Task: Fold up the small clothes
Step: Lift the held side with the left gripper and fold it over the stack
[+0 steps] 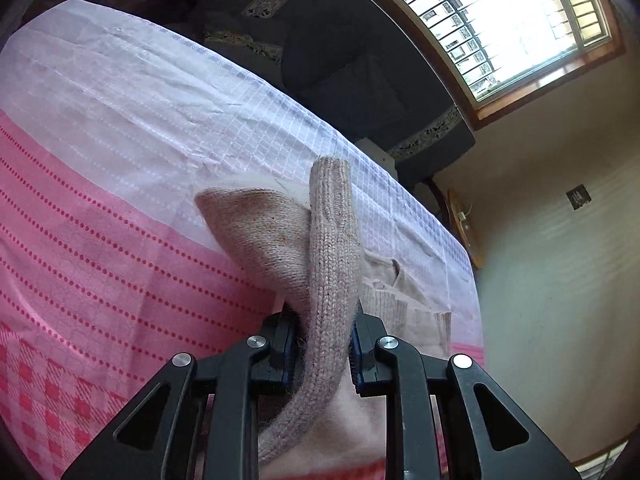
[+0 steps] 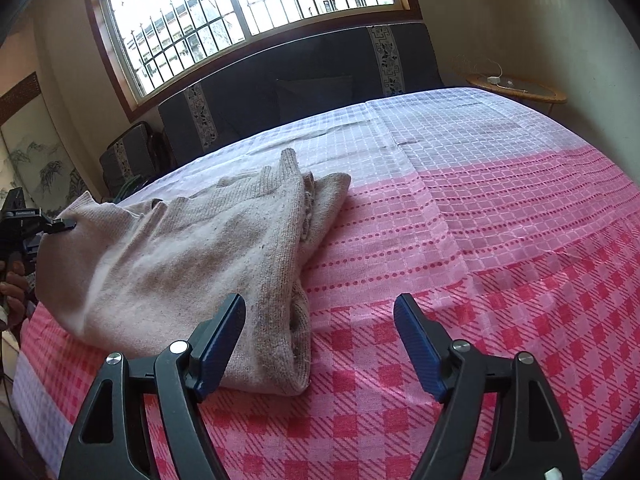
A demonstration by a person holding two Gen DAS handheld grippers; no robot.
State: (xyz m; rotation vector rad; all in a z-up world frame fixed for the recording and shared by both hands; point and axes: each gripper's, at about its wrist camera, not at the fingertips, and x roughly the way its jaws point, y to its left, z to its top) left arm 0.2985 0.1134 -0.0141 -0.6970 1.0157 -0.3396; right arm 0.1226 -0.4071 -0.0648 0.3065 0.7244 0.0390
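You are gripping an edge of the beige sweater point(image 1: 332, 264) in your left gripper point(image 1: 324, 350), jaws clenched on the knit, while your right gripper point(image 2: 320, 344) is hanging released, with nothing between its jaws. The sweater is lying bunched on the pink checked bedspread point(image 2: 500, 240). The narrow grip may be slipping if you are pulling fast, and the bunched layers may be dragging along. I am counting one sweater, two grippers, one bedspread.

Barred window point(image 2: 248, 4); dark sofa point(image 2: 304, 80); round wicker table point(image 2: 520, 90).
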